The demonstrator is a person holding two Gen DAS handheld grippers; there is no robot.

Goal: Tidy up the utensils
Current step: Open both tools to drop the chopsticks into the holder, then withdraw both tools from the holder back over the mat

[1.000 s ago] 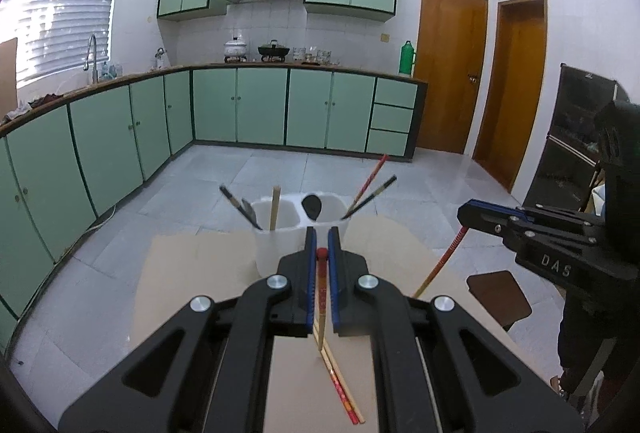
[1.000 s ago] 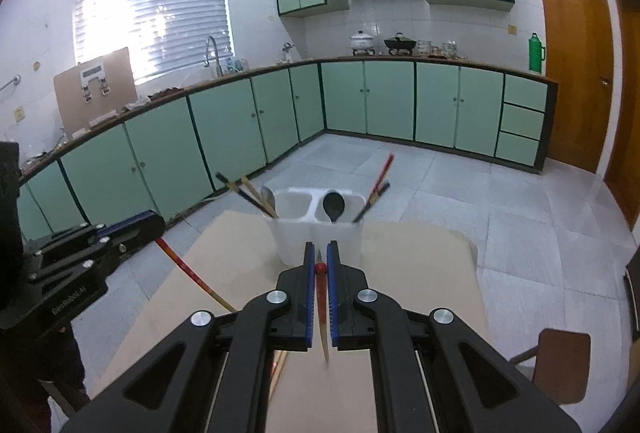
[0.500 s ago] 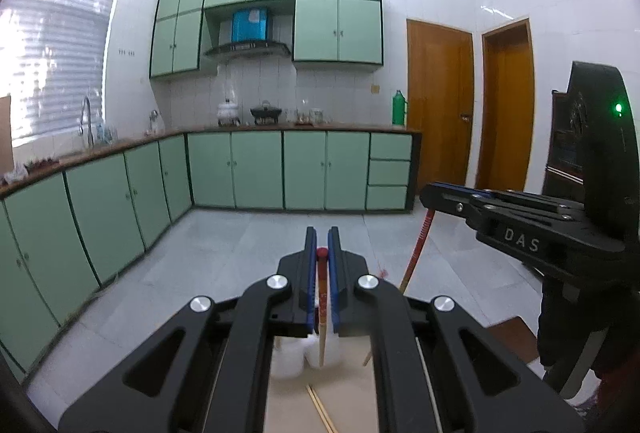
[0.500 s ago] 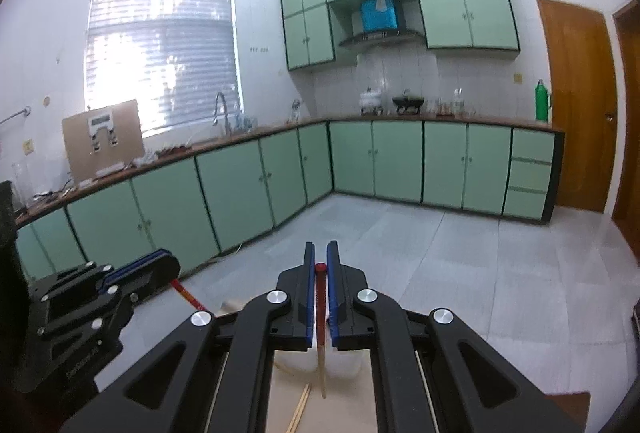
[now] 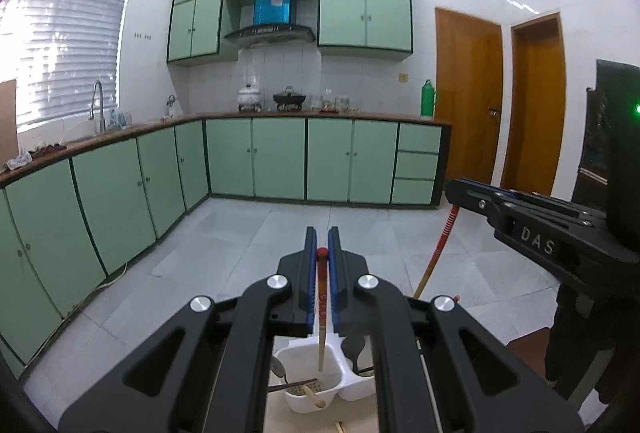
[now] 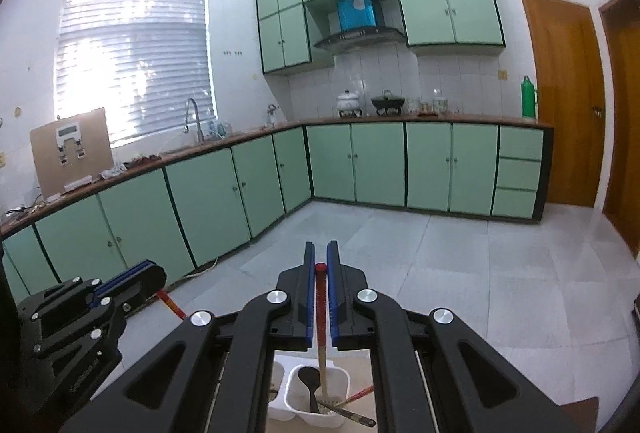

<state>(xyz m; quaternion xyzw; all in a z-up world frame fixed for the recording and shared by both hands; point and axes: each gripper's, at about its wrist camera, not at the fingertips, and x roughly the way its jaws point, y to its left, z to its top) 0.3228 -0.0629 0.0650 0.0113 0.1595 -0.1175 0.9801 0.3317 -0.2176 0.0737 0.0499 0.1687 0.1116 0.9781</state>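
1. The left fingers (image 5: 322, 253) are seen at lower centre of the left view, closed on a red-topped chopstick (image 5: 321, 309), which is pinched near its top and hangs almost upright.
2. The right fingers (image 6: 321, 267) are likewise closed, on a second chopstick (image 6: 321, 333), held near its red cap at lower centre of the right view.
3. Below the left fingers, at the bottom edge of the frame, the white holder (image 5: 316, 379) is seen; the chopstick's pale tip is lined up over its left compartment, and whether the tip is already below the rim cannot be told.
4. In the right view, the second chopstick's tip appears over, or just inside, the right compartment of the holder (image 6: 308, 393), beside a dark spoon (image 6: 309, 379) and other sticks that lean out to the lower right.
5. The holder stands on a tan surface (image 6: 360, 365); a further stick is glimpsed lying on it at the bottom of the left view.
6. The step in hand is judged to be placing: both chopsticks are carried and poised above the holder.
7. For the next move, each stick is to be lowered tip first into its compartment, kept upright so the utensils already there are cleared, and only then are the fingers to be opened.
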